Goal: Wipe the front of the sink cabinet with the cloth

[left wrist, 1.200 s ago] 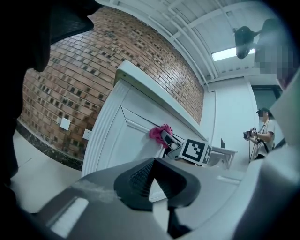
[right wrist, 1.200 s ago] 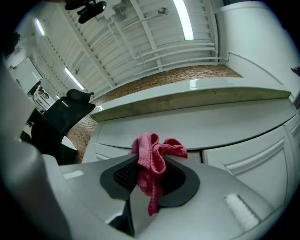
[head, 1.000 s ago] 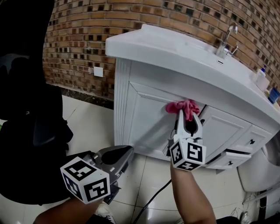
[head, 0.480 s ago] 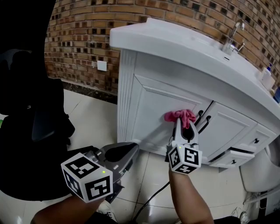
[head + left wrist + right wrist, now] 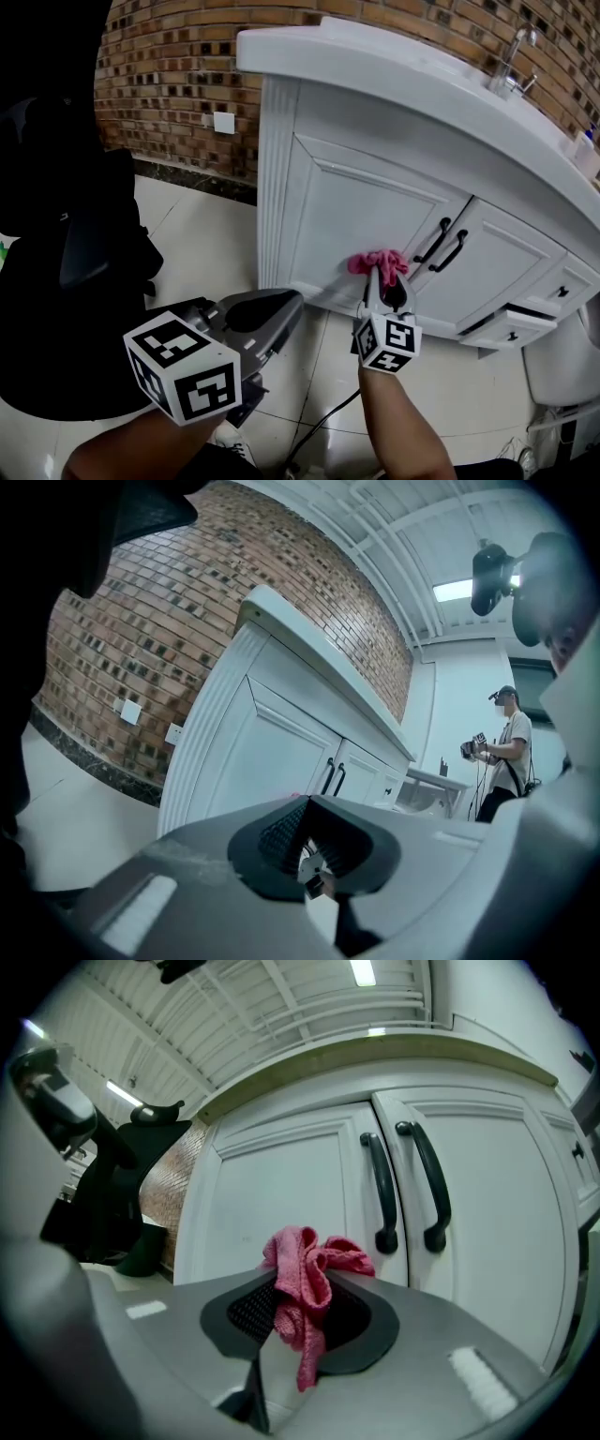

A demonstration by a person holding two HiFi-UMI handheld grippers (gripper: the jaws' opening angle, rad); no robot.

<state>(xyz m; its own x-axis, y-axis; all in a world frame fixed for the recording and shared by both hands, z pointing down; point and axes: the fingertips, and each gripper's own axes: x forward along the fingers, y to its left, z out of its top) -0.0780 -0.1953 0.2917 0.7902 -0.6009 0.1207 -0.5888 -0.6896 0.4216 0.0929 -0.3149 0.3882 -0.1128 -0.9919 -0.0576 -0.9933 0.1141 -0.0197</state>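
I pinch cloth (image 5: 377, 262) in right gripper (image 5: 383, 284) fingers | cloth ahead, touching cabinet door (image 5: 347, 216) low, beside handles (image 5: 441, 246) | left gripper (image 5: 284, 312) fingers together, farther back.

A pink cloth (image 5: 378, 263) of nubby, matt weave is pictured against the sink cabinet (image 5: 356, 220), whose white painted front is smooth with a soft sheen. Above the cabinet, the counter (image 5: 394, 66) is finished in glossy white. Glossy black door handles (image 5: 382, 1190) are fitted. Beside the cabinet the wall (image 5: 178, 66) is laid in rough brick; below the cabinet, the floor (image 5: 202, 253) is tiled and polished.
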